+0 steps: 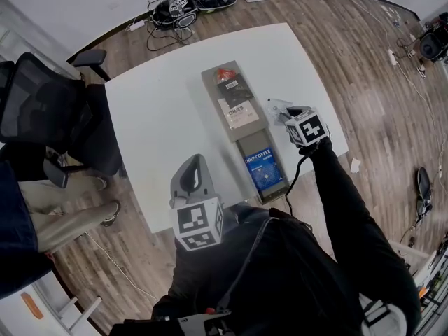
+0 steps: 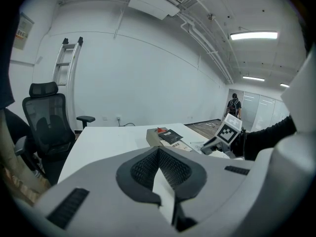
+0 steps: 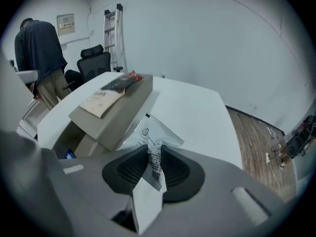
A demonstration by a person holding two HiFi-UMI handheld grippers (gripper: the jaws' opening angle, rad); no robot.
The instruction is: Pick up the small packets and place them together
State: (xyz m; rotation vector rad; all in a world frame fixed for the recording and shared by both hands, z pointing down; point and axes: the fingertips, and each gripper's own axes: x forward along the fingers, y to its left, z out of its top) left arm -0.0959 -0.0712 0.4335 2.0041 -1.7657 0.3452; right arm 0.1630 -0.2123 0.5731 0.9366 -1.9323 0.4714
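One white packet (image 3: 155, 147) sits pinched between the pads of the right gripper (image 3: 153, 169). The jaws are nearly closed on its crumpled near end, and its long axis runs away from the jaws toward the table (image 1: 161, 117). It lies just beside the right wall of the long cardboard box (image 3: 133, 100).

The other packets, black (image 1: 231, 84) and beige (image 1: 241, 114), lie on top of that box, so the goal is left of the gripper in the head view and slightly up. The right hand is clearly the nearer. The left gripper (image 2: 160, 169) is closed on nothing and hangs well apart, near the person's body.

The table's right edge is close behind the right gripper (little room that side). The blue coffee box (image 1: 264, 170) is toward the person, and the space above the box top looks open.
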